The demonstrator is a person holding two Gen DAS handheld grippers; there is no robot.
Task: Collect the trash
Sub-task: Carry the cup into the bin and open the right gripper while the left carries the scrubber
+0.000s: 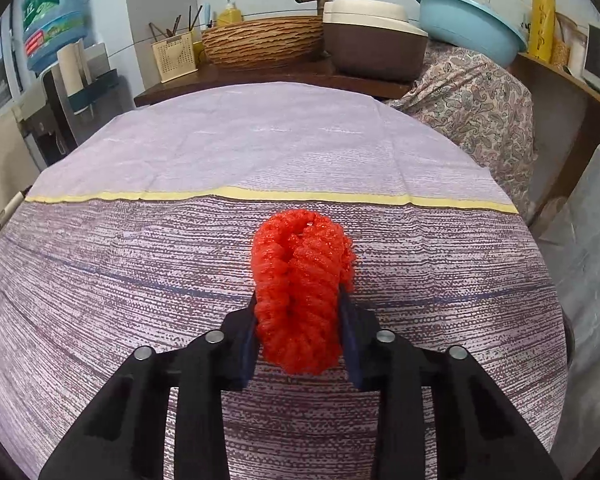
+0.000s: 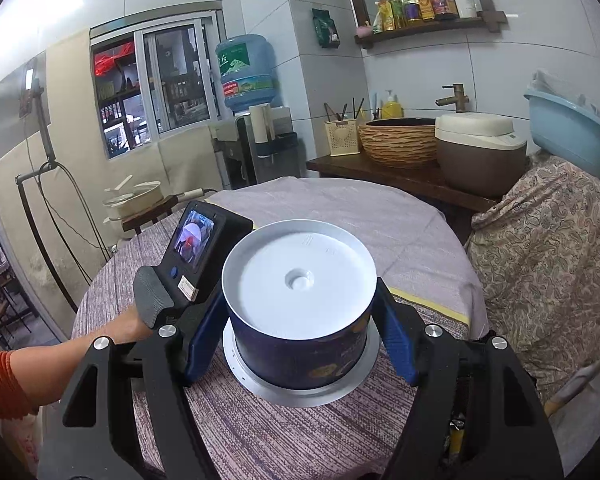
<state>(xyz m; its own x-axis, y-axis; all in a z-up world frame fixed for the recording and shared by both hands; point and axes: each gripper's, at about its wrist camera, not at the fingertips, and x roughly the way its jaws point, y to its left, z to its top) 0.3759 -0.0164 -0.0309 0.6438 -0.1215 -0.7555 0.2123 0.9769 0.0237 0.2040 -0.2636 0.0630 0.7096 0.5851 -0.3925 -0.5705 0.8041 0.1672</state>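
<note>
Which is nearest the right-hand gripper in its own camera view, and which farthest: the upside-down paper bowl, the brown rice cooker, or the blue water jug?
1. Paper bowl, between the right gripper fingers.
2. Rice cooker, right, on the counter behind the table.
3. Water jug, far left, by the wall.

Water jug (image 2: 247, 72): green label with large white Chinese characters at 11 o'clock of the right view; not legible beyond their shape. A red band below carries small print, unreadable.
Water jug, left view (image 1: 56, 20): same green label and red band at 10 o'clock, blurred.
Yellow bag (image 1: 543, 20): dark print down its face at 2 o'clock, too small to read.
Shelf bottles (image 2: 420, 0): coloured labels at 1 o'clock, no word legible.
Blue cup (image 2: 300, 320): gold markings on its side at 6 o'clock, unreadable.
Green packet (image 2: 325, 28): print illegible.
</note>
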